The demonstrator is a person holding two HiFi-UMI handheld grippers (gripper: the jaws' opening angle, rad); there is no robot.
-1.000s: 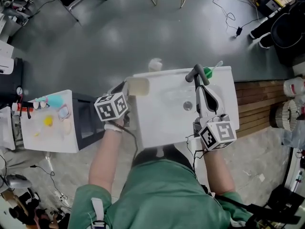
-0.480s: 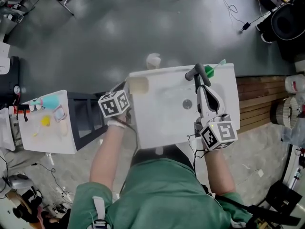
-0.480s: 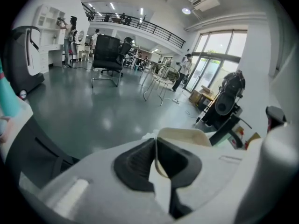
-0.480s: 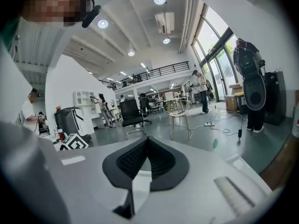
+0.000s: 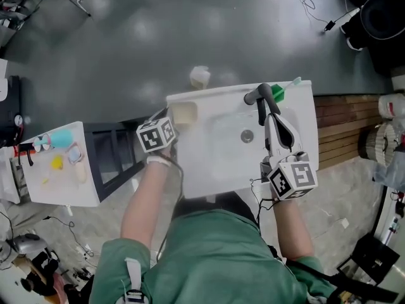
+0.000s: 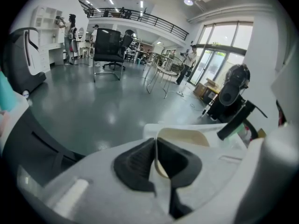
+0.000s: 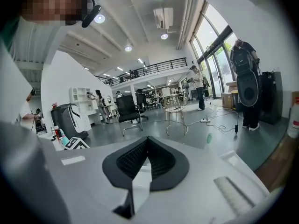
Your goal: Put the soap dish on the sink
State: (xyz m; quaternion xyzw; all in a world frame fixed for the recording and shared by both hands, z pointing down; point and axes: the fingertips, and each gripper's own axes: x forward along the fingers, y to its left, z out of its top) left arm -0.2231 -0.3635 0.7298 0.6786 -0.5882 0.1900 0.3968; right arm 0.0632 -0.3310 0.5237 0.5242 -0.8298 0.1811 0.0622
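Soap dish (image 5: 183, 113) at sink (image 5: 212, 170) corner, rim pinched in left claw (image 6: 155, 154), right claw (image 7: 147, 158) closed, empty

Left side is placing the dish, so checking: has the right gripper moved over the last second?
No. The right gripper holds the same spot beside the faucet, over the right side of the sink.

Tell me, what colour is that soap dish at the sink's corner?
The soap dish is cream, clearest in the left gripper view.
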